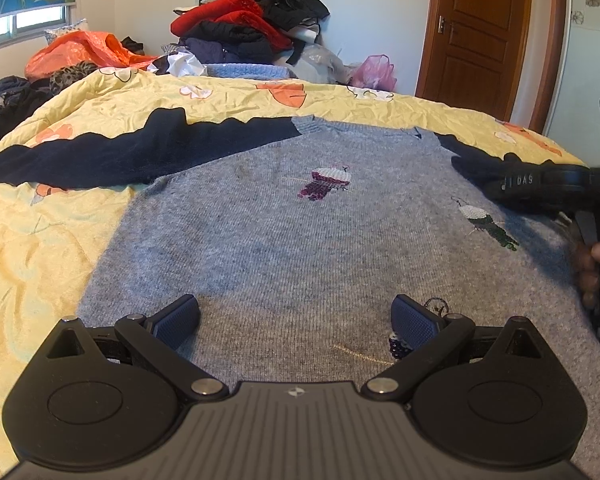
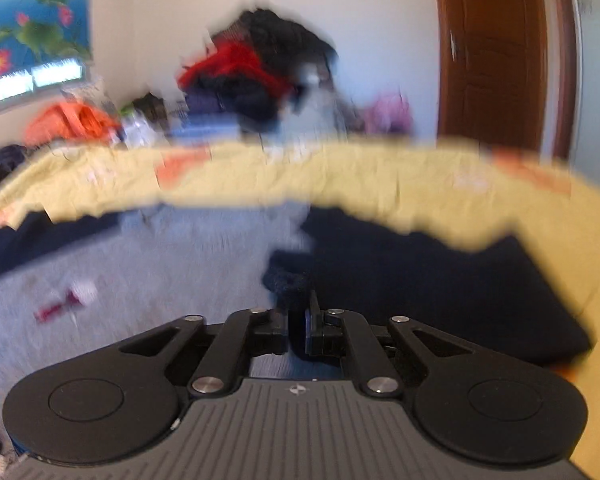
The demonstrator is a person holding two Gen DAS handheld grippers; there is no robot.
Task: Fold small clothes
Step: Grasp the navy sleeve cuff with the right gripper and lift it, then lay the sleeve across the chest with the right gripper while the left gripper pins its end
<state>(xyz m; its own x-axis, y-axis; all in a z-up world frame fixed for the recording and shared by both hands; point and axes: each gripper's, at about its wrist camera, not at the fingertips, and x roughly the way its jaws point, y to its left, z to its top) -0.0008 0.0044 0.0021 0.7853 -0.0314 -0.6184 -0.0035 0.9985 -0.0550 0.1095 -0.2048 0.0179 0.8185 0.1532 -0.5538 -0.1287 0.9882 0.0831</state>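
A small grey knit sweater [image 1: 284,232] with navy sleeves and little embroidered figures lies flat on the yellow floral bedspread [image 1: 40,248]. Its left navy sleeve [image 1: 112,152] stretches out to the left. My left gripper [image 1: 296,320] is open and empty, low over the sweater's lower front. My right gripper [image 2: 299,328] is shut on the cuff of the right navy sleeve [image 2: 420,280]; that view is blurred by motion. The right gripper also shows in the left wrist view [image 1: 540,188] at the sweater's right shoulder.
A tall pile of red, black and dark clothes [image 1: 252,20] stands at the far side of the bed, with an orange plastic bag [image 1: 80,52] to its left and a pink bag [image 1: 374,70] to its right. A brown wooden door [image 1: 480,36] is at the back right.
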